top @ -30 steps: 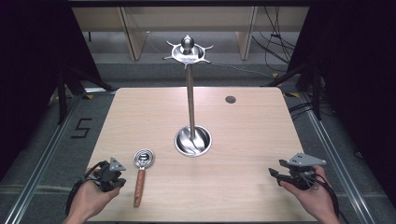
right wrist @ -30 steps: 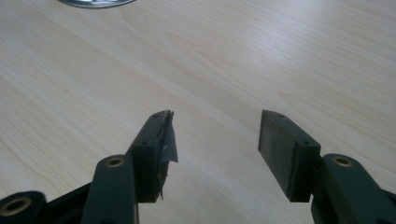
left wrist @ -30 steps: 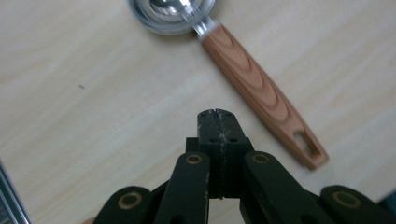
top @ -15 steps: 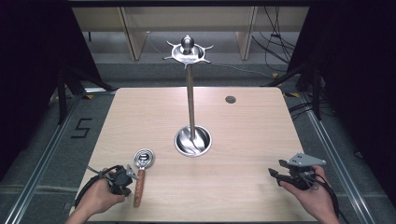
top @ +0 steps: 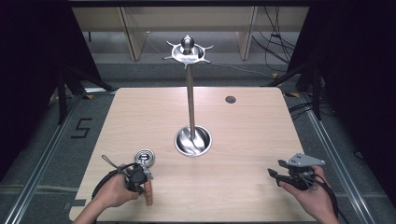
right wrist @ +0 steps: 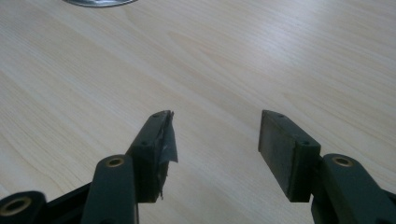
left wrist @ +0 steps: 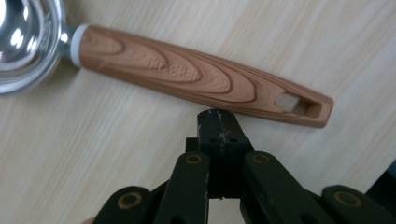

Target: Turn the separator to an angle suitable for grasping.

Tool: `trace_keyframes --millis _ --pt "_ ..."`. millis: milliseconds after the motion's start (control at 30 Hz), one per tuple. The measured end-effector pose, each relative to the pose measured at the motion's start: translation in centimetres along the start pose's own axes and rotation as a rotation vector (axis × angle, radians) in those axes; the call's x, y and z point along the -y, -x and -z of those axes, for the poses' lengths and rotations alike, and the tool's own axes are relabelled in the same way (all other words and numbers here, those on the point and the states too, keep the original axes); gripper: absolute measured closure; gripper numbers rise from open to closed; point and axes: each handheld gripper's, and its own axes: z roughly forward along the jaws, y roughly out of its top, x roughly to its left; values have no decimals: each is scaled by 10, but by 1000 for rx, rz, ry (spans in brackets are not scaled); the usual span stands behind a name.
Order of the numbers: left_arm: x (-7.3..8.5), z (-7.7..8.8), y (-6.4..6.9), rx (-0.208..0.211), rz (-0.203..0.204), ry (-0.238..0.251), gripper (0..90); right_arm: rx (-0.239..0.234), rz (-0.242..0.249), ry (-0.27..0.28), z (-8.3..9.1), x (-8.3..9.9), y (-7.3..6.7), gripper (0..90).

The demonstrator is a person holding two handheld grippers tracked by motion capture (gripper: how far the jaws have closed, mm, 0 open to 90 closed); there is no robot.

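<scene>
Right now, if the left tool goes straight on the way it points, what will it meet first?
Probably the spoon's wooden handle: the shut left tool points at it, tips nearly touching; the remaining gap is unclear.

One wooden-handled scoop (top: 145,175), one tall metal stand (top: 190,100), one table (top: 252,135), two hand-held grippers: left (top: 136,176), right (top: 279,173)

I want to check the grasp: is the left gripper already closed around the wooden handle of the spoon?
No. The left gripper has its jaws shut together just beside the wooden handle, with nothing between them.
</scene>
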Motion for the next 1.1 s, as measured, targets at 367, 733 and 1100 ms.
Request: trace_keyframes --millis 367,733,1100 --pt "-48 -1 9 -1 -93 -2 893 -3 -25 -5 2 0 0 453" --pt "-84 -7 12 14 -122 54 892 2 -26 1 2 2 0 453" --pt "-61 30 4 -26 -194 177 671 8 -22 -8 8 4 4 453"
